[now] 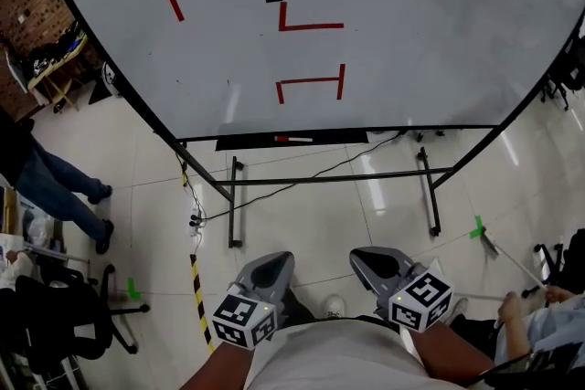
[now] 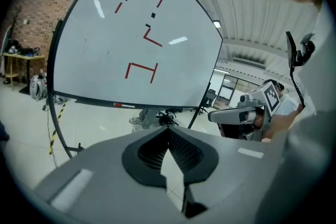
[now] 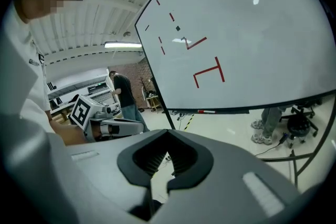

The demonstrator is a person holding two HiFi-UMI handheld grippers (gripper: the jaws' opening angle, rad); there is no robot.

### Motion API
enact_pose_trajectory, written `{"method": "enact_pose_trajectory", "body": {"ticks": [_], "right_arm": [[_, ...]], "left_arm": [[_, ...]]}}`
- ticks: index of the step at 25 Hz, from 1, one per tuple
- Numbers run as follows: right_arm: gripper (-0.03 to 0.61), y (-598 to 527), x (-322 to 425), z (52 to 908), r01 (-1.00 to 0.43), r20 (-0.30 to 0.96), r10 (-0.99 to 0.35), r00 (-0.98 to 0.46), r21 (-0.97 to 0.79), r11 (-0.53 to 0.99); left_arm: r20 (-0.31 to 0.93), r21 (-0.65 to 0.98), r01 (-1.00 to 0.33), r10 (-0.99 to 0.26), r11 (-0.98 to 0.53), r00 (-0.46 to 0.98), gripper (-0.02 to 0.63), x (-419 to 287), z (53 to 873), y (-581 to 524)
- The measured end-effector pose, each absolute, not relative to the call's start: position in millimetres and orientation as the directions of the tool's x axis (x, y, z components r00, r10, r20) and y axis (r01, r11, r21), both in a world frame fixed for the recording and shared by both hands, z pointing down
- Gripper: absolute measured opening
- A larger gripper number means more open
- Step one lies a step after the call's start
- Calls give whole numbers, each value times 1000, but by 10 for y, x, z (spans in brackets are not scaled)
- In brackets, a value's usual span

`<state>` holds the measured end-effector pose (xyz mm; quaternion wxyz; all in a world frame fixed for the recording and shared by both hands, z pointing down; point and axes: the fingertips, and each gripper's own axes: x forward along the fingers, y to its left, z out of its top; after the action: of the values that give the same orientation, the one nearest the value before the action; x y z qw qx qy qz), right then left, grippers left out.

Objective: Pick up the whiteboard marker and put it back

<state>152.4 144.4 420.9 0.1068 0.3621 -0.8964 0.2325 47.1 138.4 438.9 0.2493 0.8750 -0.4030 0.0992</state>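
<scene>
Left claw point(image 2: 168, 128): held low, close to the body; jaws drawn together at the tips, nothing clamped between them.
Right claw point(image 3: 168, 131): held level with the left claw; jaws likewise brought together, nothing carried.
Whiteboard marker point(image 1: 294, 140): laid flat on the tray point(image 1: 343, 139) under the lower edge of the whiteboard point(image 1: 411, 14); red end at the head view's left; well apart from both claws.
Task status: judged not yet begun; the marker is untouched.
Risk, closed approach: if the jaws are not parted before the tray is reached, the marker is likely to be pushed along the tray or off it to the floor.
Risk, shallow grip: the marker rests against the tray, so little of the barrel may be exposed; a pinch near one end may let it swivel or slip.
Risk, board contact: the red marks point(image 1: 311, 80) sit just above the tray; a high approach may smear them or knock the board.
Risk, footing: a stand foot point(image 1: 234, 205) and a cable point(image 1: 356, 160) lie on the floor between the person and the board; either may be caught by a forward step.
Risk, return: a marker set down on the tray's lip may roll off.
</scene>
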Motion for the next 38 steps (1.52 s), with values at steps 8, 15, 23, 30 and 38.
{"method": "enact_pose_trajectory", "body": {"ticks": [8,15,23,30,38], "right_arm": [[2,1889,1523,4224,-649,334,-557,-760,-370,664],[2,1939,1389,4129,-684,335,-597,-729,-342,644],[2,2017,916,4058,-735,340,-652,-678,-312,602],[2,1966,692,3907,-765,322,-694,-644,-272,584],[2,2004,707,4044,-784,362,-696,-620,-282,553]], "left_arm": [[426,348,-777,-649,-525,630,17,523,4463,1952],[394,357,-754,-643,-552,657,17,335,4264,1905],[345,329,-730,-644,-599,683,17,-173,4062,1809],[338,319,-722,-638,-614,692,17,-454,4080,1774],[326,332,-711,-632,-620,703,15,-499,4056,1751]]}}
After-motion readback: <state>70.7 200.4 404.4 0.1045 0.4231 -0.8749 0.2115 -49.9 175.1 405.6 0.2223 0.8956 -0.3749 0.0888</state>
